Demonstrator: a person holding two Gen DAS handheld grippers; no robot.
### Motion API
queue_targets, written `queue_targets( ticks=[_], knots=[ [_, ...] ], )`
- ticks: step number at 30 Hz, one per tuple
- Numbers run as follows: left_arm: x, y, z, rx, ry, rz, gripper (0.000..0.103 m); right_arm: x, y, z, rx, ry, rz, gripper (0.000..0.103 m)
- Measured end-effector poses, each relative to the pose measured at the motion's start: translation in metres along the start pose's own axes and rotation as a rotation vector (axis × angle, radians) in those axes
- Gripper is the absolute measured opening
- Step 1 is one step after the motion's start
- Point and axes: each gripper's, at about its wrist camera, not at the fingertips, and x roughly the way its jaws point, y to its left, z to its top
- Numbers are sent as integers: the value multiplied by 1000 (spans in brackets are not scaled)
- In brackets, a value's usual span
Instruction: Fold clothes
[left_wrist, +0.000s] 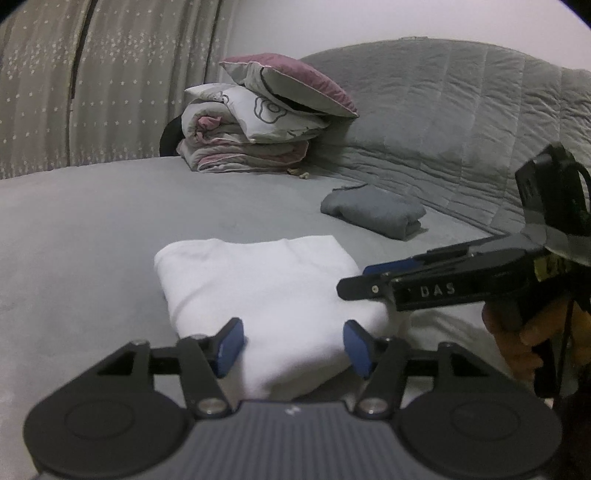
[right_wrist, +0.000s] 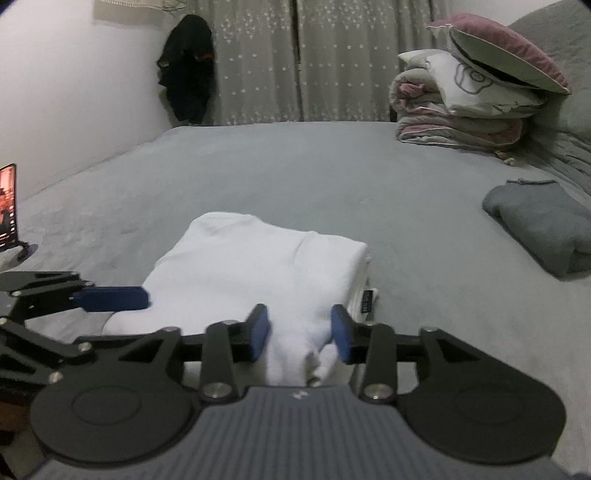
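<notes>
A folded white garment (left_wrist: 258, 291) (right_wrist: 258, 258) lies on the grey bed (left_wrist: 92, 221) (right_wrist: 295, 173), right in front of both grippers. My left gripper (left_wrist: 294, 347) is open, its blue pads (left_wrist: 231, 347) straddling the garment's near edge; in the right wrist view one of its pads (right_wrist: 110, 299) rests at the garment's left corner. My right gripper (right_wrist: 300, 332) holds a bunched fold of the white fabric between its pads at the near right corner. In the left wrist view it (left_wrist: 356, 280) reaches in from the right, held by a hand (left_wrist: 517, 332).
A folded grey garment (left_wrist: 373, 212) (right_wrist: 543, 229) lies to the right. Stacked bedding and a pillow (left_wrist: 258, 122) (right_wrist: 472, 96) sit at the far corner against a quilted grey headboard cover (left_wrist: 461, 110). A phone on a stand (right_wrist: 7, 206) is at the left edge.
</notes>
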Motion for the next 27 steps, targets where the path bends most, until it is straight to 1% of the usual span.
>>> queue_targets(
  ticks=[1, 2, 3, 4, 9, 11, 13, 16, 20, 27],
  knots=[
    [0, -2, 2, 5, 8, 6, 69, 0, 0, 1, 10, 3, 1, 49],
    [0, -4, 4, 10, 15, 12, 74, -1, -1, 3, 21, 5, 1, 51],
    [0, -6, 5, 10, 23, 15, 77, -2, -2, 5, 36, 5, -6, 58],
    [-1, -7, 6, 11, 31, 18, 81, -2, -3, 7, 47, 6, -20, 60],
    [-4, -12, 12, 6, 79, 47, 89, -3, -4, 12, 71, 14, -48, 61],
    [-4, -11, 16, -9, 113, 69, 93, -4, -3, 12, 64, 16, -54, 62],
    [-4, -7, 19, -36, 152, 93, 96, -5, -2, 11, 61, 25, -61, 67],
    [-3, -1, 22, -83, 205, 129, 97, -7, -2, 10, 66, 43, -79, 69],
    [-2, 4, 25, -108, 244, 160, 100, -11, -5, 12, 81, 49, -83, 71],
    [1, 10, 30, -124, 278, 171, 102, -11, -9, 15, 99, 71, -92, 76]
  ],
)
